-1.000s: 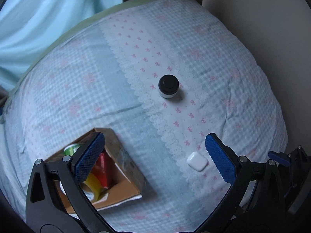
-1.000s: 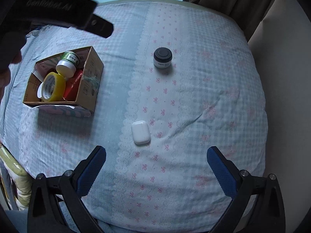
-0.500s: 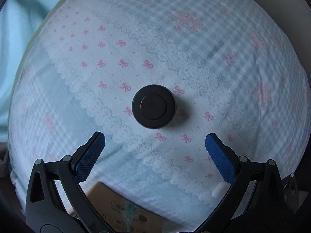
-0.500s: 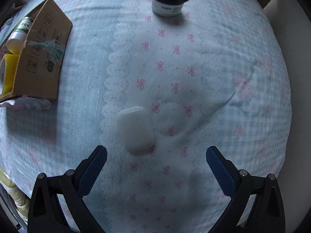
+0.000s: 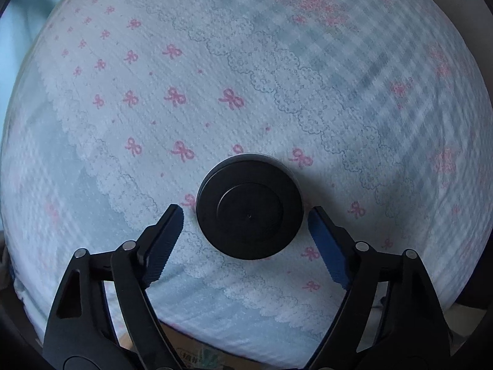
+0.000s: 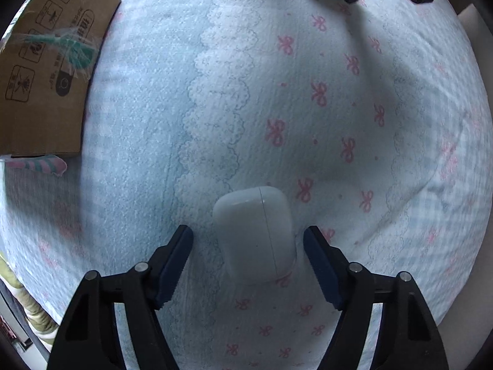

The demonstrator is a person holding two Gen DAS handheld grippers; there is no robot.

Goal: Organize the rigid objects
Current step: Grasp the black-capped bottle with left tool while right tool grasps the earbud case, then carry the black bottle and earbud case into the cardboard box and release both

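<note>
**Op A:** Black-lidded jar (image 5: pixel 249 206) sits upright on the bed (image 5: pixel 215 77), on the bow-print strip of the cover. I have the left gripper (image 5: pixel 245 219) over it, jaws part open, one pad on each side of the lid. A gap shows at both sides, so nothing is gripped yet.

**Op B:** Why straddle it from above?

**Op A:** My reading: the lid is round, so any approach angle across its width works, and the soft bedding gives no firm push-back from the side. Its axis points up toward the camera; it has no long axis in plan.

**Op B:** And the other side?

**Op A:** Right gripper (image 6: pixel 248 237) brackets the white earbud case (image 6: pixel 255 234), jaws part open, clear of it on both sides. The case lies flat, nearer me than the jar, long axis running away from the jaws, rounded end pointing toward the jar. The pads face its two long sides, which I judge is the narrower, surer span.

**Op B:** Destination?

**Op A:** Probably the cardboard box (image 6: pixel 46 61), left of the case and well apart from it.
</note>
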